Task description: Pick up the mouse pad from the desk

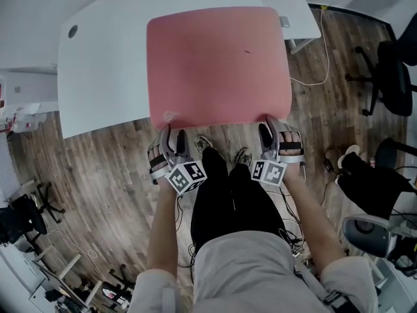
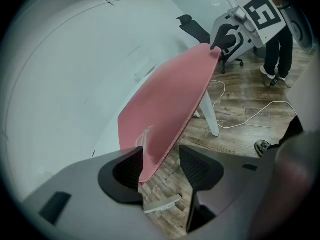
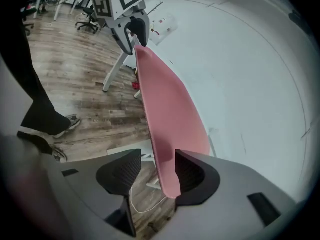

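Observation:
A large pink mouse pad (image 1: 218,64) lies over the near part of the white desk (image 1: 98,57), and its near edge juts out past the desk over the wood floor. My left gripper (image 1: 171,134) is at the pad's near left corner and my right gripper (image 1: 272,128) at the near right corner. In the left gripper view the pad (image 2: 170,99) runs between the open jaws of the left gripper (image 2: 160,165), leaning on the left one with a gap to the right one. In the right gripper view the pad (image 3: 165,109) rests against the right jaw of the right gripper (image 3: 156,170), clear of the left jaw.
A second white desk (image 1: 293,5) stands at the back right, with a pale cable (image 1: 316,77) on the floor beside it. Black office chairs (image 1: 391,70) stand at the right. The person's legs (image 1: 221,194) are right below the pad's near edge.

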A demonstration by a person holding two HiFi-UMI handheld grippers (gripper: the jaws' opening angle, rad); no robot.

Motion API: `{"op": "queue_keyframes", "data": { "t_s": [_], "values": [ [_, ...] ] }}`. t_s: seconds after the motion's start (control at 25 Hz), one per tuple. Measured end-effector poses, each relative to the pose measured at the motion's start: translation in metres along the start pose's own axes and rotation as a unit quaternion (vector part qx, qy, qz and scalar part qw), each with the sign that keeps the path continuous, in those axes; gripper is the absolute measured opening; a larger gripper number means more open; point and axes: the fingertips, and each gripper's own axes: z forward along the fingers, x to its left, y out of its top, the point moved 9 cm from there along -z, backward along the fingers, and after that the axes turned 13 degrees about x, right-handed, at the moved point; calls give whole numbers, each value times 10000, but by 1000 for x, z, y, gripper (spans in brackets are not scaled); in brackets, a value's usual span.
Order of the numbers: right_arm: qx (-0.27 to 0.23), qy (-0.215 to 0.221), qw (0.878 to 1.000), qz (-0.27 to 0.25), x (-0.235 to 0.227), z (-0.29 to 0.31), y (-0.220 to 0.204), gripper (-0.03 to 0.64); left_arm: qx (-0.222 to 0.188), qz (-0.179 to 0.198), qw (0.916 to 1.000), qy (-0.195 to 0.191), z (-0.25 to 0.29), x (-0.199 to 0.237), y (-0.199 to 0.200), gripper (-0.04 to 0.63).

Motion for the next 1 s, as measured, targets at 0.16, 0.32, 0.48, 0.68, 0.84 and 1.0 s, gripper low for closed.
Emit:
{"op": "queue_keyframes", "data": {
  "t_s": [0.16, 0.32, 0.48, 0.68, 0.84, 1.0],
  "values": [
    [58, -368, 9987, -337, 5, 4, 3, 249, -34, 396, 9989, 236, 2, -4, 0, 222],
    [-9, -526, 9980, -363, 4, 4, 5, 249, -102, 485, 9980, 386, 2, -2, 1, 222],
    [56, -740, 9970, -239, 1, 2, 5, 249, -80, 219, 9993, 292, -3, 2, 4, 221],
    [58, -786, 9969, 61, -8, 1, 3, 242, -198, 188, 9994, 197, -5, 3, 4, 195],
    [-56, -711, 9973, 153, -9, -10, 4, 156, -265, 238, 9992, 168, -11, 4, 5, 124],
    [-230, -840, 9955, 369, -21, -26, 4, 79, -273, 322, 9990, 132, -12, 6, 5, 112]
  ]
}}
